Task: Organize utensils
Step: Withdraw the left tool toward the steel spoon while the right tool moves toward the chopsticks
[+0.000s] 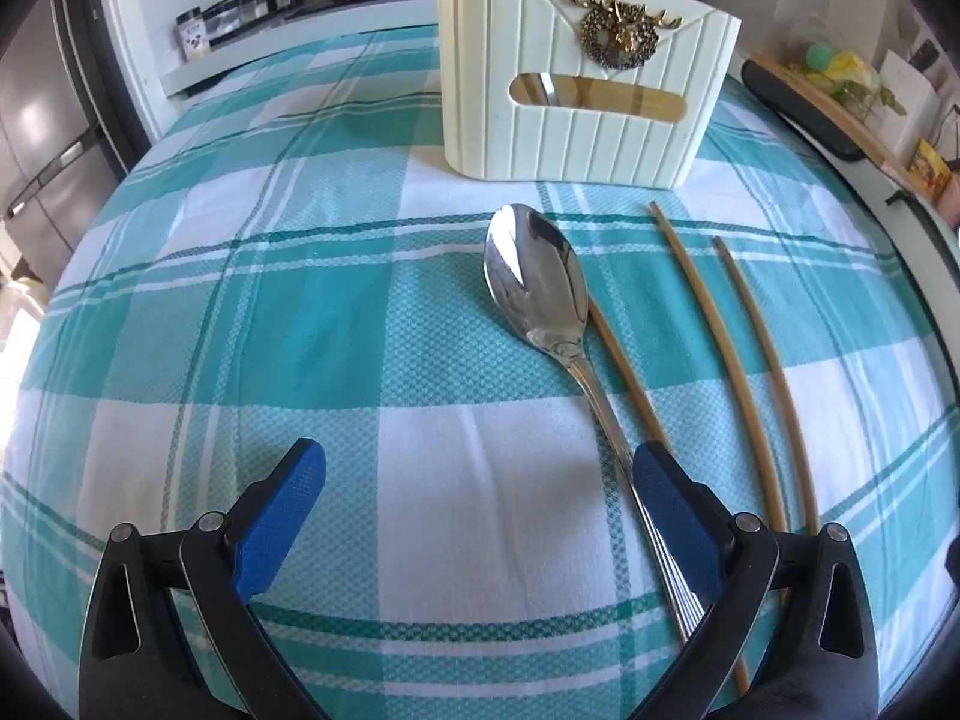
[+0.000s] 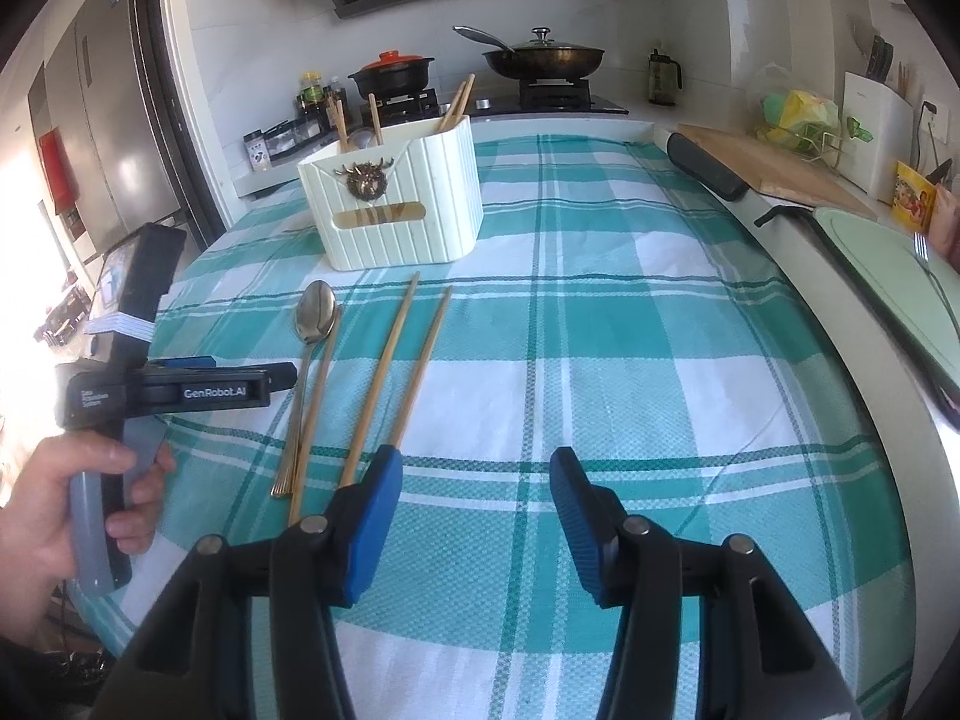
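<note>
Items outstanding on the bench [image 2: 600,360], which is covered with a teal-and-white checked cloth: one metal spoon [image 1: 537,276] and three loose wooden chopsticks, all lying lengthwise just in front of the cream ribbed utensil holder [image 1: 585,78]. The holder already carries several wooden pieces standing upright. The nearest chopstick [image 1: 624,372] lies against the spoon's right side, partly under the bowl's edge; the other two chopsticks [image 1: 744,360] lie side by side a little further right, apart from the spoon.

Handling assessment: the spoon is polished steel, rigid, moderately heavy and likely slippery against the pads. The bowl is too broad and curved for a secure hold; the slim handle, gripped across its width near mid-length, appears the better point. The chopsticks are light, stiff and thin, liable to roll or pivot if pinched near an end. Lying flat on cloth, each leaves little clearance for a fingertip to get beneath. The chopstick touching the spoon may be dragged along with it.

Left claw [image 1: 480,480]: pitched steeply down over the cloth, jaws well apart, nothing between the pads. Its right-hand finger [image 1: 672,510] sits over the spoon's handle, so the handle is not yet centred in the gap. The right wrist view shows a hand [image 2: 66,510] wrapped round this tool's grip.

Right claw [image 2: 474,480]: angled down, jaws apart and empty, its left-hand finger [image 2: 375,516] overlapping the near ends of the two separate chopsticks.
</note>
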The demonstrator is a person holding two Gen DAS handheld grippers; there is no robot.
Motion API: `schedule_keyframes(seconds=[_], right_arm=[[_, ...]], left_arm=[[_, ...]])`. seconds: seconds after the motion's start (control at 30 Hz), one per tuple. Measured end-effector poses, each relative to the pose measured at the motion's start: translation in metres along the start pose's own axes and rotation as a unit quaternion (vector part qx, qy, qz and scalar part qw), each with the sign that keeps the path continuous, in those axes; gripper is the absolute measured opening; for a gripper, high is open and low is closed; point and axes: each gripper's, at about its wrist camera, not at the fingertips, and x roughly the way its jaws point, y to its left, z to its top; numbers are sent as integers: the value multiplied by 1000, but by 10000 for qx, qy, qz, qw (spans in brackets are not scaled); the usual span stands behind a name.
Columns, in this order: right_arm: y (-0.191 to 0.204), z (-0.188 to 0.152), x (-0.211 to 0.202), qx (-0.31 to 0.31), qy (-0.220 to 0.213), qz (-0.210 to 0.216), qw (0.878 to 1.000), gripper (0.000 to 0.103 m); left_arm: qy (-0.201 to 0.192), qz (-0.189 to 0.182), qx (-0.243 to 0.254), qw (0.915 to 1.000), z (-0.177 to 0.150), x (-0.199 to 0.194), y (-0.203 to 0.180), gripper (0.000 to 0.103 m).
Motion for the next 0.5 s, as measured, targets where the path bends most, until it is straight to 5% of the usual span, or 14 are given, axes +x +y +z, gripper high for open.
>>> schedule_keyframes(seconds=[0.33, 0.5], right_arm=[[-3, 2, 4, 10, 77, 3, 10000, 52], [-1, 2, 4, 36, 73, 52, 10000, 52]], left_arm=[[89, 45, -146, 9998, 7, 8, 17, 103], [7, -459, -458, 9979, 6, -4, 20, 102]])
